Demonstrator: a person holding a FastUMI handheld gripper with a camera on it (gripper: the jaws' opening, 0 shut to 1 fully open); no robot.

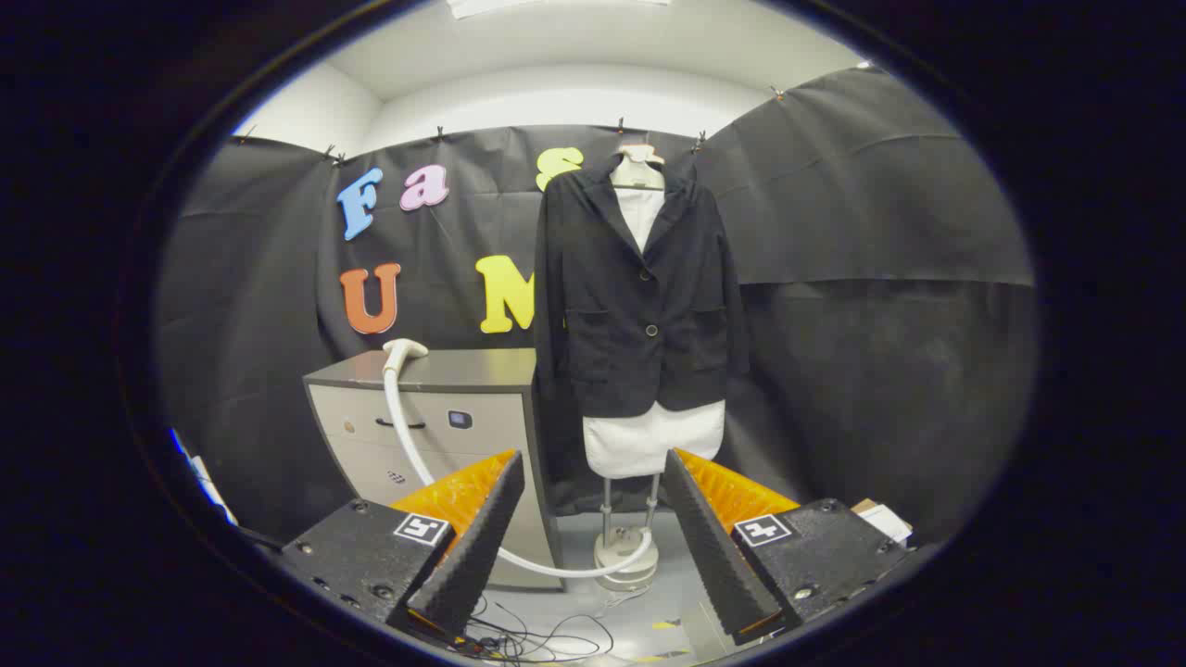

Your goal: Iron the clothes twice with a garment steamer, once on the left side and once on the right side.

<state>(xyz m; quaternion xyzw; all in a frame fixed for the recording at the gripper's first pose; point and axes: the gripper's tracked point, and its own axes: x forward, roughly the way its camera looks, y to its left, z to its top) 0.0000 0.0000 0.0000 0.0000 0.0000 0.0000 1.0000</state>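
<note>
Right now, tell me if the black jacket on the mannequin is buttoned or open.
Buttoned: the black jacket front is closed over the white mannequin. The claw is open, empty.

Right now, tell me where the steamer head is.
The steamer head rests on top of the cabinet, left of the jacket, well beyond the open gripper; its hose hangs down the cabinet front.

we see a staged recording booth, not a home: black cloth (pixel 880 278) clipped up as walls, a jacket (pixel 639 296) on a mannequin stand, a cabinet (pixel 435 417), loose cables (pixel 537 639) on the floor.
</note>
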